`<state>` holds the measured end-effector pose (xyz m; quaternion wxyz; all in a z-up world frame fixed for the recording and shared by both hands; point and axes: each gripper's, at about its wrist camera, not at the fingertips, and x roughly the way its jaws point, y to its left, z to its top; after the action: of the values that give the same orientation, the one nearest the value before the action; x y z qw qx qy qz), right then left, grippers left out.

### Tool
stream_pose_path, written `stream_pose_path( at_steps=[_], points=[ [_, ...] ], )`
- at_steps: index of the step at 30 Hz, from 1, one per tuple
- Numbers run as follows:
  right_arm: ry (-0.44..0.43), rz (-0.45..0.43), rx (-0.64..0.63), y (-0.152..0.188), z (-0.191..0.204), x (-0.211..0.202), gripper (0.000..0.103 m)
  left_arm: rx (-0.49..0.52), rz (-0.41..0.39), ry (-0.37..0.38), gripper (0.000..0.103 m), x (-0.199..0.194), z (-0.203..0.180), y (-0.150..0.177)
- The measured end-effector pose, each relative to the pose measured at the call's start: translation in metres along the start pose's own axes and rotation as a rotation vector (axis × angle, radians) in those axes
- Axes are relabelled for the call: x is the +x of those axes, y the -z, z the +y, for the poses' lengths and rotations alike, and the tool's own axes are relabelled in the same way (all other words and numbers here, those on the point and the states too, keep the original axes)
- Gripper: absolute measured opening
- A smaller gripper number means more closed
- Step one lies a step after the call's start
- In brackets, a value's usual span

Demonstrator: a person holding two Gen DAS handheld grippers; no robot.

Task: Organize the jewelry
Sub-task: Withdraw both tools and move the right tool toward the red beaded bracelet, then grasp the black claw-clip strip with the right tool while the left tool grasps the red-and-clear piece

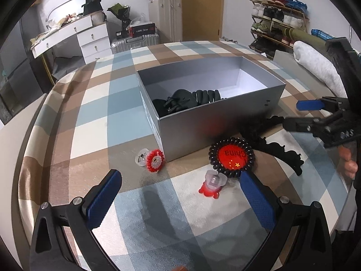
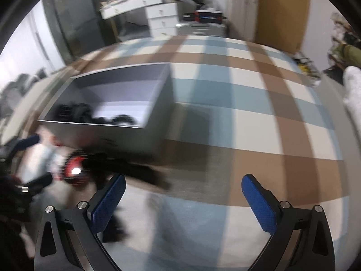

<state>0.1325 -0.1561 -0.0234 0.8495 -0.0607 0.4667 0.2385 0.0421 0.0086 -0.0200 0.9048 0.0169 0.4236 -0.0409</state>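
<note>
A grey open box (image 1: 216, 124) sits on the checked tablecloth and holds several black hair clips (image 1: 187, 101). In front of it lie a red and clear hair tie (image 1: 152, 159), a red and clear clip (image 1: 212, 184), a black coil tie around a red "China" badge (image 1: 232, 157) and a black wavy headband (image 1: 282, 151). My left gripper (image 1: 178, 189) is open and empty just short of the red clip. My right gripper (image 2: 183, 192) is open and empty; it also shows at the right of the left wrist view (image 1: 293, 115), above the headband. The right wrist view is blurred; the box (image 2: 108, 133) and headband (image 2: 135, 171) show at its left.
The round table's edge (image 1: 33, 135) curves off on the left. Behind are a white dresser (image 1: 90, 38), suitcases (image 1: 135, 40), a shoe rack (image 1: 277, 20) and a white pillow (image 1: 315, 65). My hand (image 1: 348, 162) is at the right edge.
</note>
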Motion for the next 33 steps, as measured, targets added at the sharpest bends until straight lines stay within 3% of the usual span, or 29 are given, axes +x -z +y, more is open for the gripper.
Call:
stream_pose_path(
  at_steps=[6,17,27,33],
  points=[
    [-0.048,0.013,-0.065,0.003,0.02,-0.002,0.103,-0.004,0.015,-0.003,0.102,0.002,0.001,0.001],
    [-0.098,-0.027,-0.011,-0.001,0.044,0.006,0.103,-0.017,0.024,0.007,0.102,0.004,0.004,0.001],
    [-0.065,0.023,0.02,-0.007,0.048,0.027,0.103,-0.024,0.036,0.015,0.102,0.007,0.004,0.002],
    [-0.039,0.001,0.013,-0.006,0.051,0.029,0.103,-0.025,0.042,0.025,0.102,0.007,0.004,0.003]
  ],
)
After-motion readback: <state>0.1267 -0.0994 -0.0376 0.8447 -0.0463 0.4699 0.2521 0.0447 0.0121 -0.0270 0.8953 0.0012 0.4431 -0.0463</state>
